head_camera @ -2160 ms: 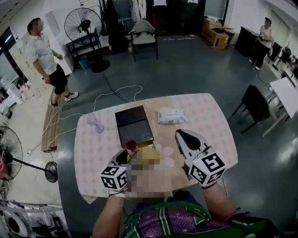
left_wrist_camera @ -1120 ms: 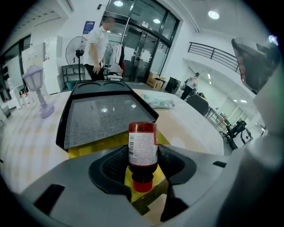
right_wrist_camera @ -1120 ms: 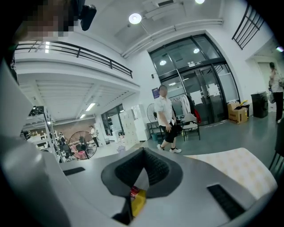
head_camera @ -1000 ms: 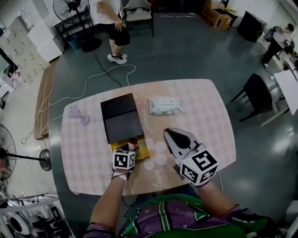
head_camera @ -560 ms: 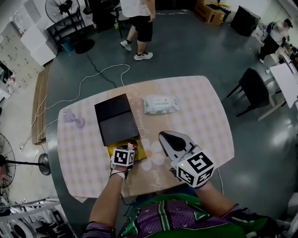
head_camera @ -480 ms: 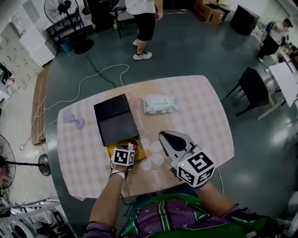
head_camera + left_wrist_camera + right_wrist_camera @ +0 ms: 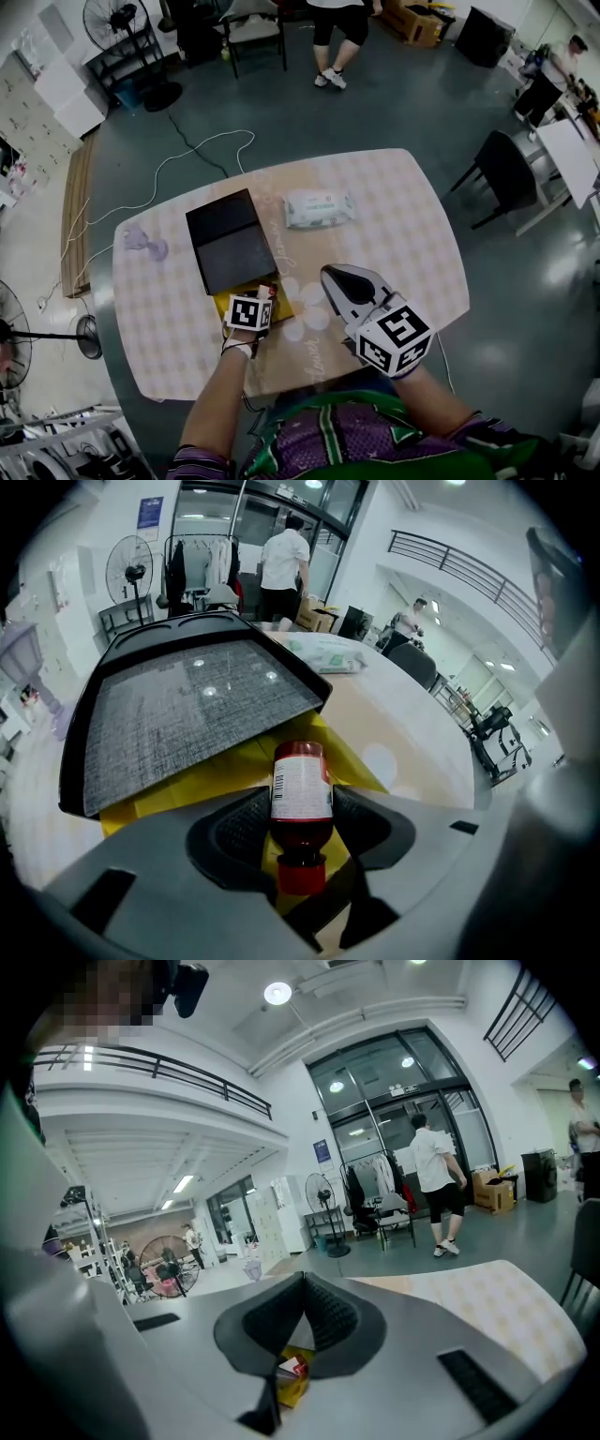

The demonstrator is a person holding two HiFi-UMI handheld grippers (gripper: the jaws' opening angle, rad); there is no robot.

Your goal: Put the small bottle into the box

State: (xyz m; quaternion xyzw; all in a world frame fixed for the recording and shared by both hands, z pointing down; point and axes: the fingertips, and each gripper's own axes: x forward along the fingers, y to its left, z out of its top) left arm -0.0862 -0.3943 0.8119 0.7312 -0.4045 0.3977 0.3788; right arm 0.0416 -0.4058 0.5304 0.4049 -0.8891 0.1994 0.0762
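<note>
Left gripper view: the left gripper (image 7: 301, 825) is clamping its jaws on the small bottle (image 7: 301, 785) at the open box (image 7: 169, 794); the right gripper (image 7: 302, 1321) is idling, jaws together. Next, likely: lowering it in and releasing.

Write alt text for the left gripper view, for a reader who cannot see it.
The left claw is shut on a small red-capped bottle, cap toward the camera, over the yellow box. The black lid stands open behind, a wipes pack beyond on the table.
</note>
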